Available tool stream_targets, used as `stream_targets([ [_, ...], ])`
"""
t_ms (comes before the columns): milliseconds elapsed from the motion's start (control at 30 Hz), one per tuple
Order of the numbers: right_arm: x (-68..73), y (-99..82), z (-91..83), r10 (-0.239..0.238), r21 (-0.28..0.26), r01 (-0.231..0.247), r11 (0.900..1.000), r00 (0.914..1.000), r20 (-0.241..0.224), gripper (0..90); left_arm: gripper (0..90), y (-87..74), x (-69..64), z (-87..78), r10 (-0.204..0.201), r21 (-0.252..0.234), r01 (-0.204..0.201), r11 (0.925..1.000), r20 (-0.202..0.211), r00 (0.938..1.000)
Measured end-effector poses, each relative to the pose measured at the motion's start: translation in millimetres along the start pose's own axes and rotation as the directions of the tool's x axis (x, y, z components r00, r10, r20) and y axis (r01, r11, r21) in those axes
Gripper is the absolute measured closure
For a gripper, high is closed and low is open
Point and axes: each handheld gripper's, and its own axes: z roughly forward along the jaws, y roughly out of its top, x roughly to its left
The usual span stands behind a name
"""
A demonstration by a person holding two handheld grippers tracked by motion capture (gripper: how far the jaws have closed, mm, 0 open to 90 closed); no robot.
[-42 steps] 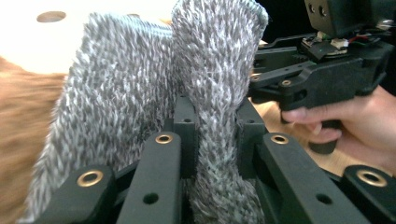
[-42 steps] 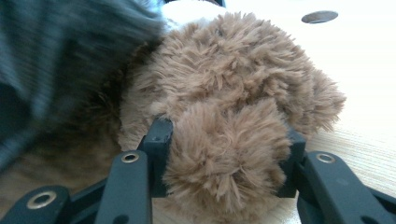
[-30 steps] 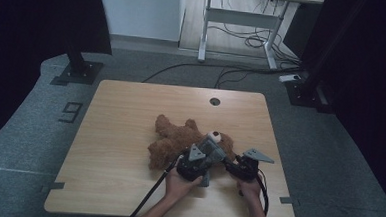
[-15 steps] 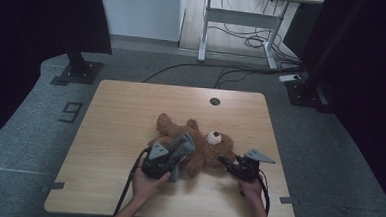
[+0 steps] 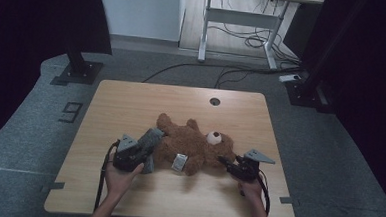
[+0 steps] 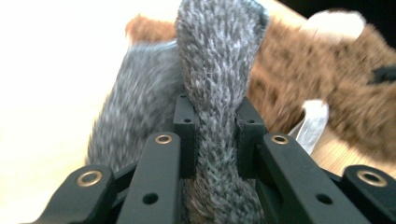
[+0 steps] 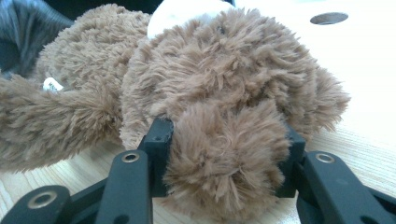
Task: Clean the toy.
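A brown teddy bear (image 5: pixel 194 146) lies on its back on the wooden table (image 5: pixel 131 105), head to the right, with a white tag (image 5: pixel 179 162) at its side. My left gripper (image 5: pixel 146 146) is shut on a grey knitted cloth (image 5: pixel 153 135) at the bear's left end. In the left gripper view the cloth (image 6: pixel 217 70) stands pinched between the jaws of the left gripper (image 6: pixel 215 128), with the bear (image 6: pixel 336 79) behind it. My right gripper (image 5: pixel 228 163) is shut on the bear's ear (image 7: pixel 229 154); the right gripper (image 7: pixel 224 140) has fur bulging between its jaws.
A round cable hole (image 5: pixel 215 101) sits near the table's far edge. Bare tabletop lies to the left and behind the bear. Beyond the table are a desk frame (image 5: pixel 235 20) and cables (image 5: pixel 244 41) on the floor.
My left gripper has moved left across the bear, from near its head to its left end, taking the grey cloth with it. The right gripper has stayed put.
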Motion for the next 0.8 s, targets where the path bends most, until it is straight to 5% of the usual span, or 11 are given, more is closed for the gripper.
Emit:
stream_targets([
  [200,1.4,-0.5,1.9,0.003,-0.012,-0.003,0.9999,0.9999,0.013,54.0,75.0,42.9,-30.5,25.5,0.071,-0.013,-0.071,0.9974,0.044,0.9965],
  [333,5.6,-1.1,5.8,-0.014,-0.021,0.015,0.9997,0.9993,0.035,54.2,74.7,62.1,-51.9,55.0,0.105,0.024,-0.107,0.9939,0.075,0.9916],
  [433,5.3,-1.0,5.1,-0.026,-0.015,0.026,0.9996,0.9991,0.033,53.8,74.5,54.5,-57.9,77.2,0.120,0.089,-0.126,0.9880,0.067,0.9905],
  [567,4.9,-0.9,5.0,-0.028,-0.014,0.029,0.9995,0.9993,0.026,52.3,74.8,43.7,-52.8,79.6,0.112,0.085,-0.118,0.9894,0.068,0.9914],
  [800,10.7,4.6,-1.4,-0.039,-0.009,0.039,0.9992,0.9988,0.029,34.7,75.9,25.3,-51.5,73.4,0.118,0.074,-0.124,0.9895,0.079,0.9899],
])
